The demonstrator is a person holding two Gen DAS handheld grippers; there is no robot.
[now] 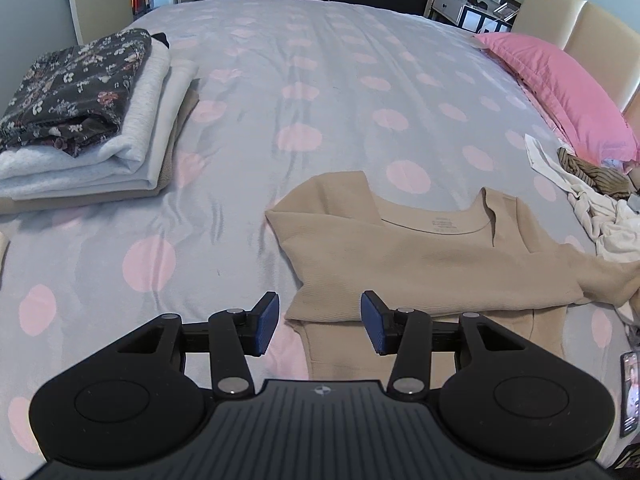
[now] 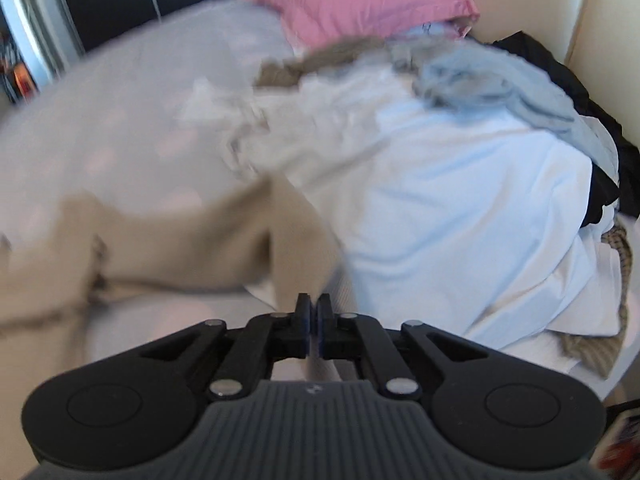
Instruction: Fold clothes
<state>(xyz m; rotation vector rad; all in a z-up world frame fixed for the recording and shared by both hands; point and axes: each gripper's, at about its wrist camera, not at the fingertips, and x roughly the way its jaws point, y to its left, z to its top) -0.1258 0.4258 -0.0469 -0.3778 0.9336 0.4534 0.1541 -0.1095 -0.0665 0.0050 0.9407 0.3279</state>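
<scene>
Ribbed beige top (image 1: 432, 256) lying partly folded on the polka-dot bed (image 1: 320, 92).
We see the left gripper (image 1: 320, 322) spread wide above its hem; the right gripper (image 2: 313, 316) pinches its soft sleeve beside rumpled white laundry (image 2: 460, 208).

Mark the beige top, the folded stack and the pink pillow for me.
beige top (image 1: 432, 256): left wrist view, on the chest below the neckline.
folded stack (image 1: 76, 92): left wrist view, on the floral garment on top.
pink pillow (image 1: 560, 92): left wrist view, on the middle of its upper face.
</scene>
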